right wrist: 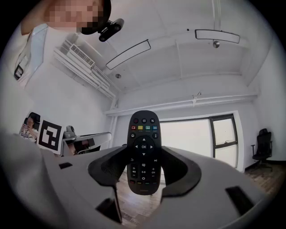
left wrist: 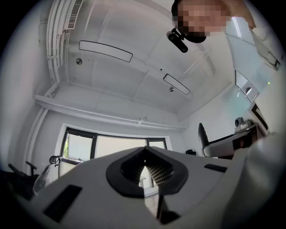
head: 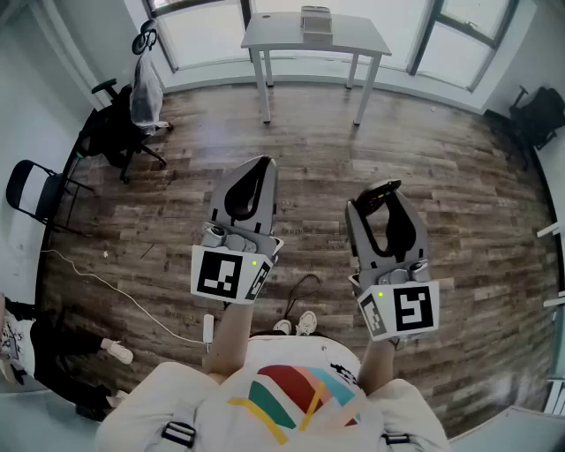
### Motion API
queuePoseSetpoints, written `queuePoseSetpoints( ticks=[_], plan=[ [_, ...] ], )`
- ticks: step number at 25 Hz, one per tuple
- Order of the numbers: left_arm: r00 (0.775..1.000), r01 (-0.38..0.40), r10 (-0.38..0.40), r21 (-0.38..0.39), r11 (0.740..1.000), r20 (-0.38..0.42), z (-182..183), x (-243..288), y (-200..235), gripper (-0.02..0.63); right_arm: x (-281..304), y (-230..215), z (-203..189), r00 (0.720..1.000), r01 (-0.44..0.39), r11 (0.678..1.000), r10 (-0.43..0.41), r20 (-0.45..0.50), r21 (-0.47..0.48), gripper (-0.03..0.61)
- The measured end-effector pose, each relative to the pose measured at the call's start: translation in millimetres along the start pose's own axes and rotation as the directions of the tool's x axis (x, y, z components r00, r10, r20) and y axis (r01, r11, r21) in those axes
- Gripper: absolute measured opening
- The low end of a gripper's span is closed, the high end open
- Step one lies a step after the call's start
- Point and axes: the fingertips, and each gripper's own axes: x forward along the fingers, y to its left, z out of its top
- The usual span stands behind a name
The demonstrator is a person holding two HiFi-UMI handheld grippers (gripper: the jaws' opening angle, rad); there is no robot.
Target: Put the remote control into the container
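Right gripper (right wrist: 144, 166) clenched on the remote control (right wrist: 143, 143); my left gripper (left wrist: 144, 152) closed on nothing.

My right jaws pinch the lower half of the remote between their dark pads. It stands upright with its button face toward that gripper's camera, and the row of coloured keys rises clear above the jaws. My left jaws meet at the tips with nothing between them. From the head view I hold both grippers side by side in front of my chest, apart from each other, above the wood-plank floor (head: 441, 177). A white table (head: 353, 35) stands well ahead by the windows with a small pale boxy thing (head: 315, 22) on top; I cannot tell what it is. A black office chair (head: 115, 132) sits off to my left.
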Motion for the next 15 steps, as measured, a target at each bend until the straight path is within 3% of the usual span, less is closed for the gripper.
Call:
queuePoseSetpoints(
  ticks=[15],
  plan=[
    [1.000, -0.020, 0.020, 0.019, 1.000, -0.022, -8.6, 0.0, -10.7, 0.007, -9.2, -16.0, -4.4, 1.000, 0.003, 0.999, -0.004, 0.024, 0.039, 0.241]
  ],
)
